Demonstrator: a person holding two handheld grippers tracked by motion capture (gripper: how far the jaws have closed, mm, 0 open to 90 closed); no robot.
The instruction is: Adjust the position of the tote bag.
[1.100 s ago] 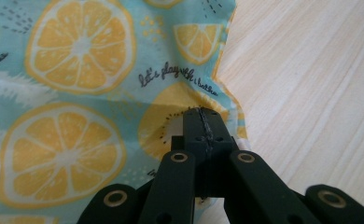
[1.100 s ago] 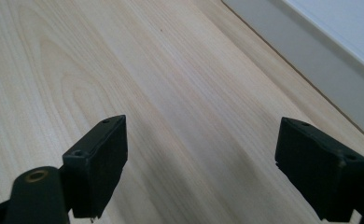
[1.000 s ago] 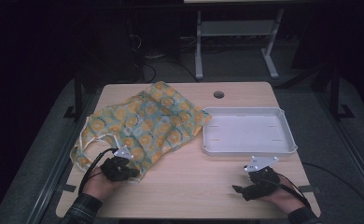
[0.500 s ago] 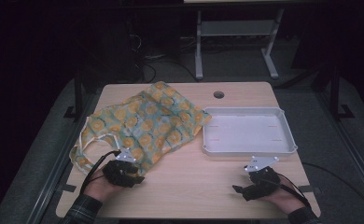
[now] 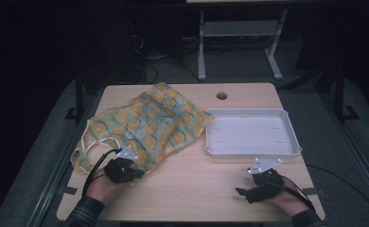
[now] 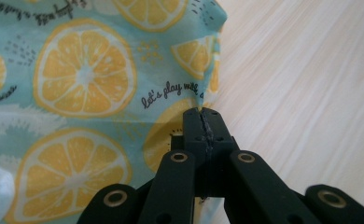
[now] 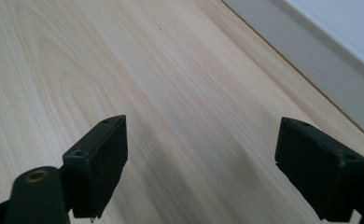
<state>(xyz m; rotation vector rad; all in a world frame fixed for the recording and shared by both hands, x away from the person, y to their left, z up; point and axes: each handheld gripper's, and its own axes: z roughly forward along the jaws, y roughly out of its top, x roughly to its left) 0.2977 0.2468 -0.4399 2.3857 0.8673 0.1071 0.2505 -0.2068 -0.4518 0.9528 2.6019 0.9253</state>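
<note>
Left gripper view: left claw (image 6: 202, 113) clamped on lemon-print bag (image 6: 77, 93) edge.

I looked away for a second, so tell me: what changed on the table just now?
The left gripper has just been closing, and its jaws are now shut on the near edge of the lemon-print bag. The hand barely shifted. The right gripper stayed open over the bare table, and the white tray and the bag lie where they were.
</note>
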